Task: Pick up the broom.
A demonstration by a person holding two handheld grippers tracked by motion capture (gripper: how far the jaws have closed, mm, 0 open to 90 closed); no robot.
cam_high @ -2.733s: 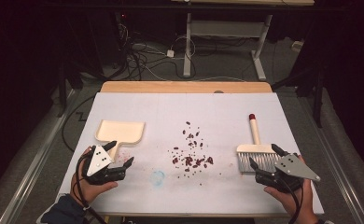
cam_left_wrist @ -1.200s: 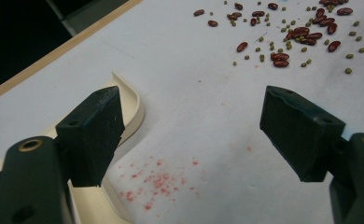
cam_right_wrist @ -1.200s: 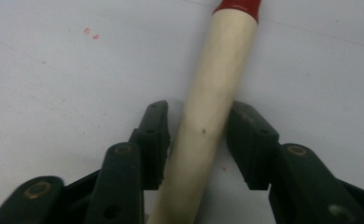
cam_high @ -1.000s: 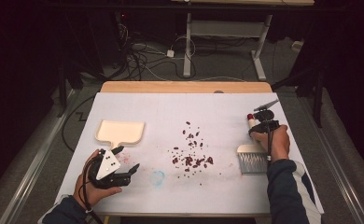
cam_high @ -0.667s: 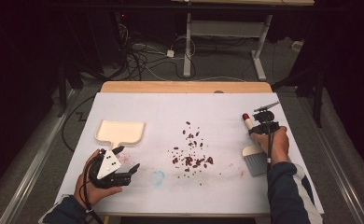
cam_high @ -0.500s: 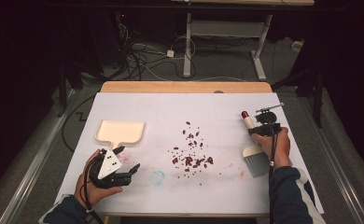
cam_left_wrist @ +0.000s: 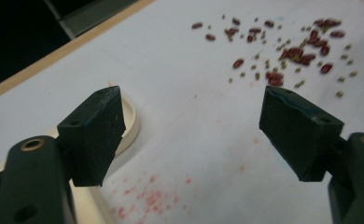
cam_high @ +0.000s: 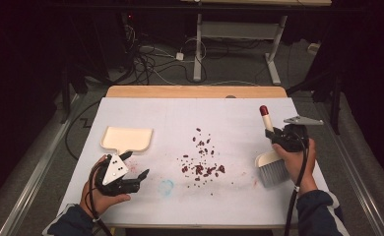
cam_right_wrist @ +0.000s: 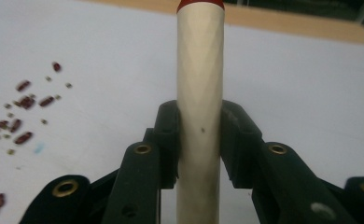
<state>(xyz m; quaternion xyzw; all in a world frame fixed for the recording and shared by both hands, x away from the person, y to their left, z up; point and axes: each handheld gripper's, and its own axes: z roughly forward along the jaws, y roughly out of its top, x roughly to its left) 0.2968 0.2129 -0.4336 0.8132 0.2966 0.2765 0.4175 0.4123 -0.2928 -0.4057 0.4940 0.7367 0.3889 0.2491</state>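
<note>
A cream dustpan [cam_high: 128, 138] lies at the left of the white table, its rim [cam_left_wrist: 129, 122] just beyond one jaw of my left gripper [cam_left_wrist: 189, 135]. That left gripper [cam_high: 138, 165] rests open near the front edge with nothing between its jaws. Red and small tan beans [cam_high: 202, 160] [cam_left_wrist: 287, 51] [cam_right_wrist: 21, 112] are scattered mid-table. My right gripper [cam_high: 280, 136] [cam_right_wrist: 200, 140] has just been closing and is shut on the brush's cream handle [cam_right_wrist: 201, 70], which ends in a red tip [cam_high: 264, 110]. The grey bristles [cam_high: 272, 172] hang low by the table.
A white mat [cam_high: 180, 113] covers the table, with a wooden edge [cam_high: 195, 92] at the back. A blue smudge [cam_high: 166, 187] and pink stains mark the mat near the front. Cables and a desk frame [cam_high: 239, 44] lie on the floor beyond.
My right gripper has closed on the brush handle and raised it, so the red tip now stands higher and the brush tilts up. The left gripper has stayed in place.
</note>
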